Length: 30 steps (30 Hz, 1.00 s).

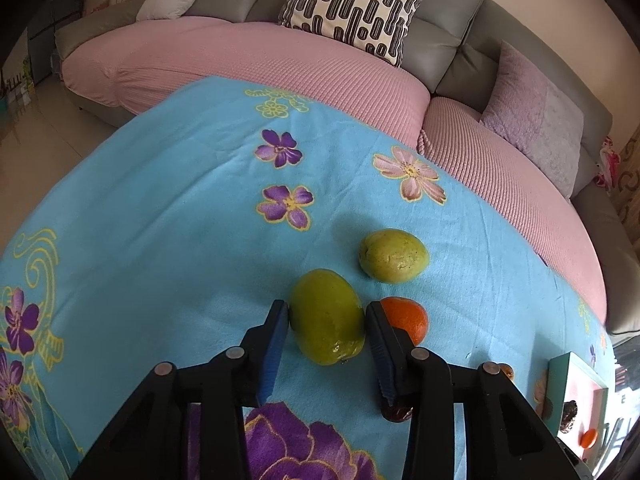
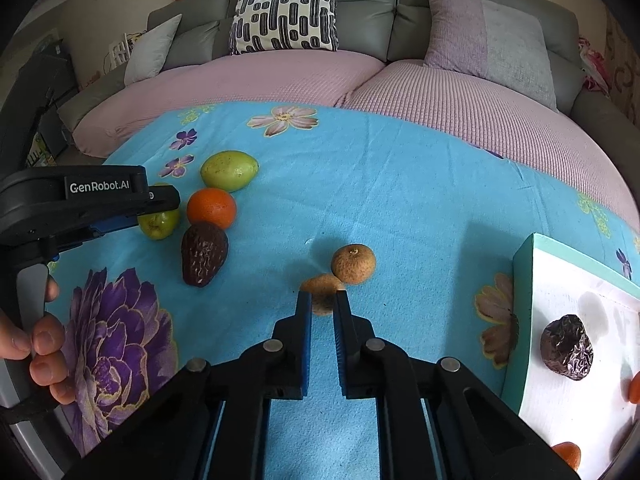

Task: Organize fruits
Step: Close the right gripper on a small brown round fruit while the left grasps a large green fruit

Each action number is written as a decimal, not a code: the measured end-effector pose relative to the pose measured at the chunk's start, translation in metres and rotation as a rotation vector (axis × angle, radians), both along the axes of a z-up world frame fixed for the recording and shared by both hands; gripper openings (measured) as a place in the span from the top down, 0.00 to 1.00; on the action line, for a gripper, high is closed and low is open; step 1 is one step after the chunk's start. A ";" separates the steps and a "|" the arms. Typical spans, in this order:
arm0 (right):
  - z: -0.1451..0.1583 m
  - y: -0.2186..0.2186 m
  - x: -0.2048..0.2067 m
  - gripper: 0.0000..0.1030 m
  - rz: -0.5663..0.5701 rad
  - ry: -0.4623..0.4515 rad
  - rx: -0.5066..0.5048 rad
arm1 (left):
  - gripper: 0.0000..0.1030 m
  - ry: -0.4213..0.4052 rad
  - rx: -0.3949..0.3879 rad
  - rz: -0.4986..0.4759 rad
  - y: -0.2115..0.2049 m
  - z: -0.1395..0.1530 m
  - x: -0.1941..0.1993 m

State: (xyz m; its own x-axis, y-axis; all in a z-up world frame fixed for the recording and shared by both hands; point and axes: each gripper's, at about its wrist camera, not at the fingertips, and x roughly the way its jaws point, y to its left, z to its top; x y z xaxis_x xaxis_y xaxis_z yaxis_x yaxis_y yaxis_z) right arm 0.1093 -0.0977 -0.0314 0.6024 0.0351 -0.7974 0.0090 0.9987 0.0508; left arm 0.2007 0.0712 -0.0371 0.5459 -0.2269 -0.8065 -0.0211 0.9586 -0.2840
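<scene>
Together we worked over a blue flowered blanket [image 1: 168,184] spread in front of a pink-covered sofa [image 1: 248,56]. Our left gripper [image 1: 327,312] stood wide apart around a green mango [image 1: 326,322]; the fruit lay lengthwise between the two blue pads, the left pad touching or all but touching its side, the right pad just beside its other flank. We could not tell whether the pads truly pressed it. A second green mango [image 1: 394,255] lay just beyond, nearer the sofa edge of the blanket, and an orange [image 1: 406,316] sat right behind the right finger, partly hidden by it.

Our right gripper [image 2: 323,300] was nearly closed, its fingers pinching a small brown fruit [image 2: 322,286] at the very tips; that fruit looked blurred in our view. Another brown, rough-skinned round fruit [image 2: 353,263] rested on the blanket just beyond it, close but seemingly apart. Toward the left side of the blanket lay a dark wrinkled avocado [image 2: 203,253], touching or nearly touching the orange. At the right edge of the blanket stood a white tray with a teal rim [image 2: 524,312], holding a dark wrinkled fruit [image 2: 567,347] and some orange pieces at its near end. A hand [image 2: 36,344] gripped the left tool's trigger.
</scene>
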 end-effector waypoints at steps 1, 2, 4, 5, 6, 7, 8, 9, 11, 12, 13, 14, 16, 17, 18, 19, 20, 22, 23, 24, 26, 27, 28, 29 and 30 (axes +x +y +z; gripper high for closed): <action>0.002 0.001 0.000 0.89 0.002 -0.004 0.000 | 0.59 -0.006 -0.002 -0.001 0.000 0.003 -0.001; 0.003 0.001 0.000 0.90 0.006 -0.005 -0.003 | 0.59 -0.013 0.000 -0.005 -0.001 0.006 -0.003; 0.002 0.001 0.000 0.90 0.006 -0.002 -0.010 | 0.59 -0.024 0.005 -0.009 -0.003 0.010 -0.004; 0.000 0.001 0.000 0.89 0.003 0.002 -0.009 | 0.59 -0.027 0.005 -0.009 -0.003 0.012 -0.005; -0.001 0.000 0.000 0.89 0.004 0.006 -0.006 | 0.59 -0.030 0.006 -0.010 -0.004 0.014 -0.006; -0.002 0.001 0.000 0.89 0.003 0.004 -0.007 | 0.59 -0.033 0.008 -0.010 -0.004 0.016 -0.006; -0.003 0.000 0.001 0.89 0.005 -0.002 -0.006 | 0.59 -0.036 0.009 -0.009 -0.003 0.017 -0.006; -0.003 0.001 0.001 0.89 0.010 -0.003 -0.006 | 0.59 -0.038 0.009 -0.008 -0.003 0.018 -0.006; -0.004 0.003 0.001 0.87 0.012 -0.008 -0.018 | 0.59 -0.040 0.007 -0.007 -0.002 0.019 -0.006; -0.005 0.003 0.001 0.82 0.013 -0.006 -0.022 | 0.59 -0.039 0.007 -0.005 -0.002 0.019 -0.006; -0.007 0.004 0.002 0.76 0.015 -0.001 -0.024 | 0.59 -0.039 0.007 -0.005 -0.001 0.019 -0.006; -0.010 0.005 0.004 0.74 0.016 0.006 -0.027 | 0.59 -0.038 0.007 -0.005 -0.001 0.019 -0.006; -0.013 0.006 0.004 0.72 0.017 0.010 -0.036 | 0.59 -0.036 0.005 -0.005 -0.001 0.018 -0.006; -0.014 0.006 0.005 0.72 0.017 0.010 -0.031 | 0.59 -0.035 0.005 -0.005 -0.002 0.018 -0.006; -0.014 0.006 0.004 0.72 0.012 0.004 -0.025 | 0.59 -0.035 0.005 -0.006 -0.002 0.018 -0.006; -0.015 0.005 0.004 0.72 0.008 0.004 -0.020 | 0.59 -0.035 0.005 -0.007 -0.002 0.018 -0.006; -0.015 0.004 0.004 0.72 0.004 0.004 -0.017 | 0.59 -0.035 0.005 -0.009 -0.002 0.018 -0.006; -0.016 0.003 0.004 0.73 0.003 0.001 -0.016 | 0.59 -0.036 0.005 -0.011 -0.003 0.018 -0.006; -0.016 0.003 0.004 0.74 0.003 -0.002 -0.015 | 0.59 -0.036 0.004 -0.012 -0.003 0.018 -0.005; -0.016 0.002 0.004 0.75 0.002 -0.005 -0.010 | 0.59 -0.035 0.003 -0.011 -0.003 0.018 -0.006; -0.016 0.001 0.003 0.75 0.003 -0.009 0.006 | 0.59 -0.033 0.004 -0.009 -0.003 0.018 -0.006; -0.015 0.000 0.003 0.75 0.007 -0.012 0.016 | 0.59 -0.033 0.004 -0.008 -0.002 0.018 -0.006; -0.014 -0.001 0.002 0.75 0.009 -0.015 0.027 | 0.59 -0.033 0.004 -0.007 -0.002 0.019 -0.006; -0.012 -0.002 0.002 0.75 0.006 -0.020 0.032 | 0.59 -0.035 0.005 -0.005 -0.002 0.020 -0.006; -0.009 -0.003 0.001 0.75 0.004 -0.028 0.033 | 0.59 -0.037 0.005 -0.006 -0.002 0.021 -0.007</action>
